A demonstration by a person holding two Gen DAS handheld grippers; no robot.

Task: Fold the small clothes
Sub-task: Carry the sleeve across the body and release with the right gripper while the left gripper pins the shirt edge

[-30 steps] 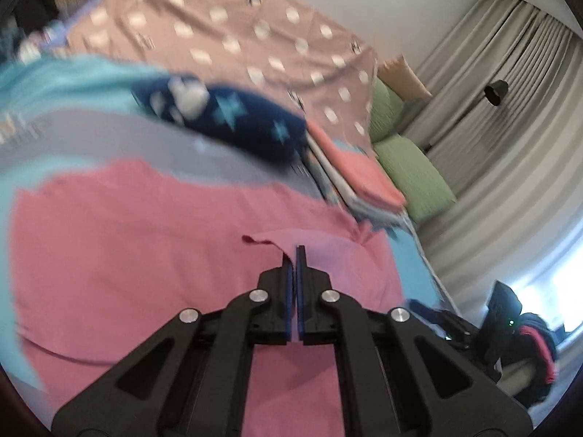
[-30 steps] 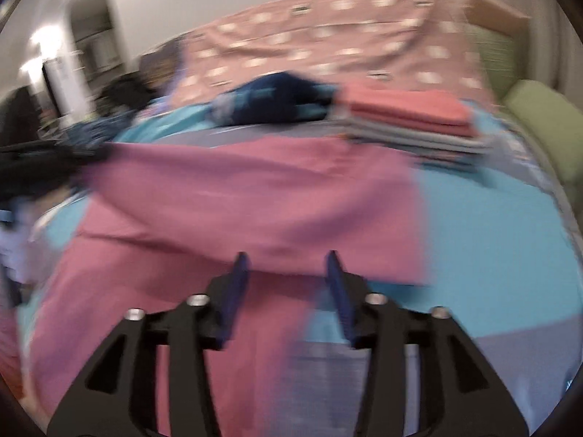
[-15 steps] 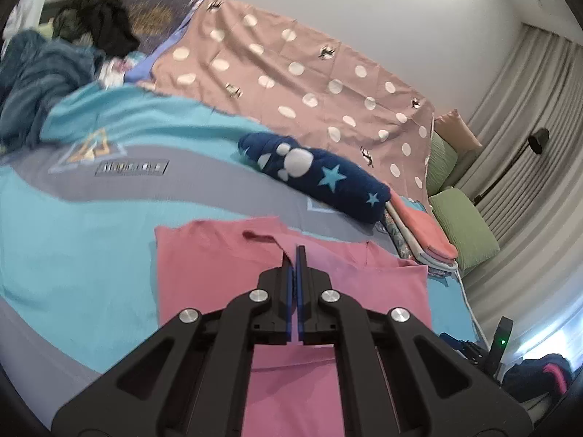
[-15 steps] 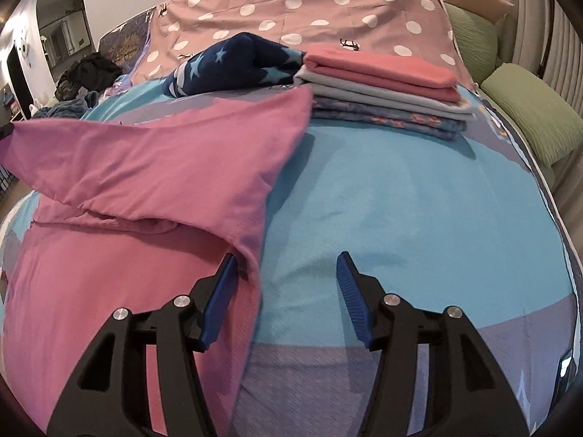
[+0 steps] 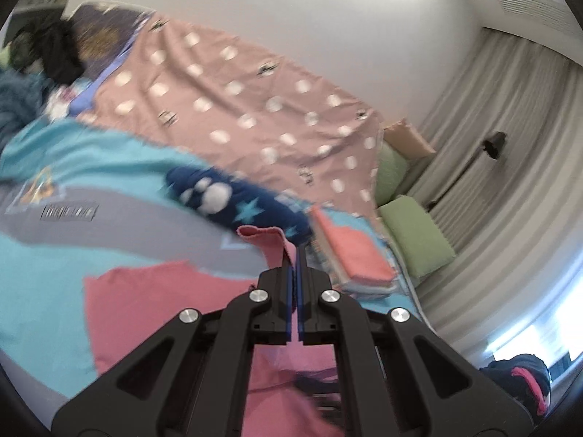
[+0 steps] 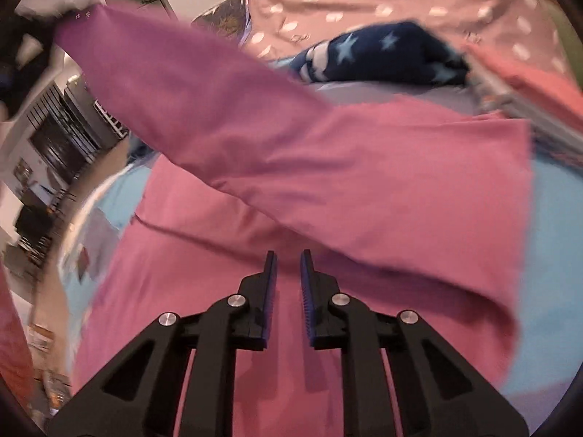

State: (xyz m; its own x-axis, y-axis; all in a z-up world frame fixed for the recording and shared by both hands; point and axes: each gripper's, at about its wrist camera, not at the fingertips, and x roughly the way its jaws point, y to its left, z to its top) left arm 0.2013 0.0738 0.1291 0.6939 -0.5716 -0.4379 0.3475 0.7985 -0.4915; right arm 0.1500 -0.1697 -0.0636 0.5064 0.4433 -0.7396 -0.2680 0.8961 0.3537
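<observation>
A pink garment (image 5: 153,302) lies spread on the blue and grey bedcover (image 5: 47,284). My left gripper (image 5: 293,255) is shut on one edge of it and holds that edge lifted above the bed. In the right wrist view the lifted part of the pink garment (image 6: 291,145) stretches from the upper left across the frame. My right gripper (image 6: 288,258) hovers low over the garment with its jaws a narrow gap apart and nothing between them.
A navy star-print roll (image 5: 233,200) lies behind the garment. A stack of folded clothes (image 5: 349,251) sits to its right. A dotted pink blanket (image 5: 237,102) covers the bed's far side, with green pillows (image 5: 415,233) by the curtains.
My left gripper has lifted the garment edge higher. My right gripper has moved left over the garment, and its jaws have narrowed from wide open to a small gap.
</observation>
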